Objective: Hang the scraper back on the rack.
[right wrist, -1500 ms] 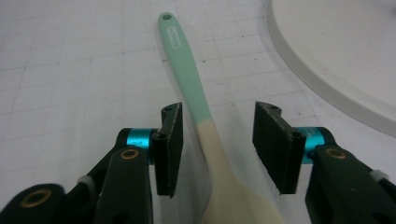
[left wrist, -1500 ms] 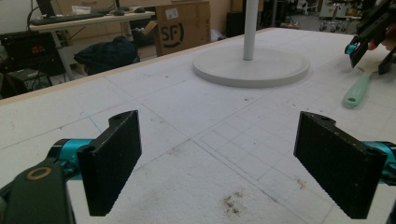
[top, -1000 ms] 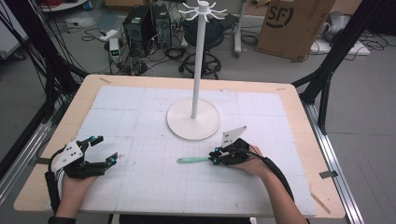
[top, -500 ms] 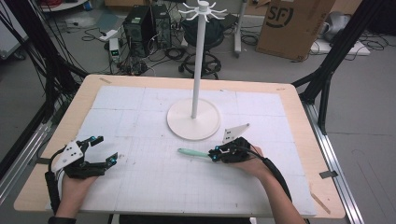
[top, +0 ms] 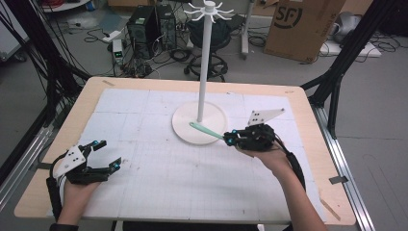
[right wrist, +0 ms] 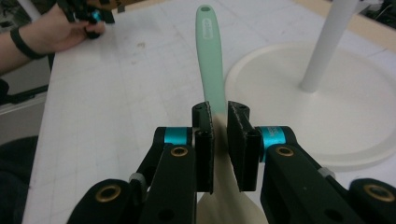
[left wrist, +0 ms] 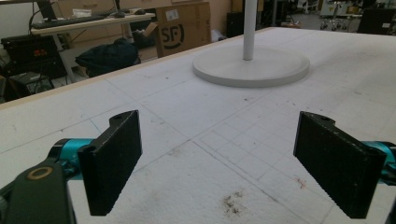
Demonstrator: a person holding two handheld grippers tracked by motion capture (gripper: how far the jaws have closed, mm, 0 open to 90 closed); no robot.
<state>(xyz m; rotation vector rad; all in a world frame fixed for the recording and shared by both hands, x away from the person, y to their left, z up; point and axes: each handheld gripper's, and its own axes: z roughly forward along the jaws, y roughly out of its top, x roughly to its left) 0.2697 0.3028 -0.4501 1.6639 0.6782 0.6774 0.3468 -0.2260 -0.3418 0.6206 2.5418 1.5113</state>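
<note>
A spatula with a mint-green handle (top: 207, 131) and a cream blade (right wrist: 224, 207) is held off the table. My right gripper (top: 231, 139) is shut on it where the handle meets the blade. In the right gripper view the pads (right wrist: 204, 140) press both sides of it, and the handle (right wrist: 209, 56) points away, along the left edge of the stand's base (right wrist: 327, 107). The handle tip hangs over the front rim of the white hook stand's round base (top: 183, 120). My left gripper (top: 108, 155) rests at the table's front left, jaws wide open with nothing between its pads (left wrist: 112, 163).
The stand's tall white pole (top: 206, 62) rises from the base to a ring of hooks (top: 209, 9). A white gridded mat (top: 159, 168) covers the wooden table. Beyond the far edge lie cables, computer cases and a cardboard box (top: 300, 26).
My right hand has lifted the spatula off the mat and carried it toward the stand; the handle tip now reaches over the base. The left gripper has stayed put.
</note>
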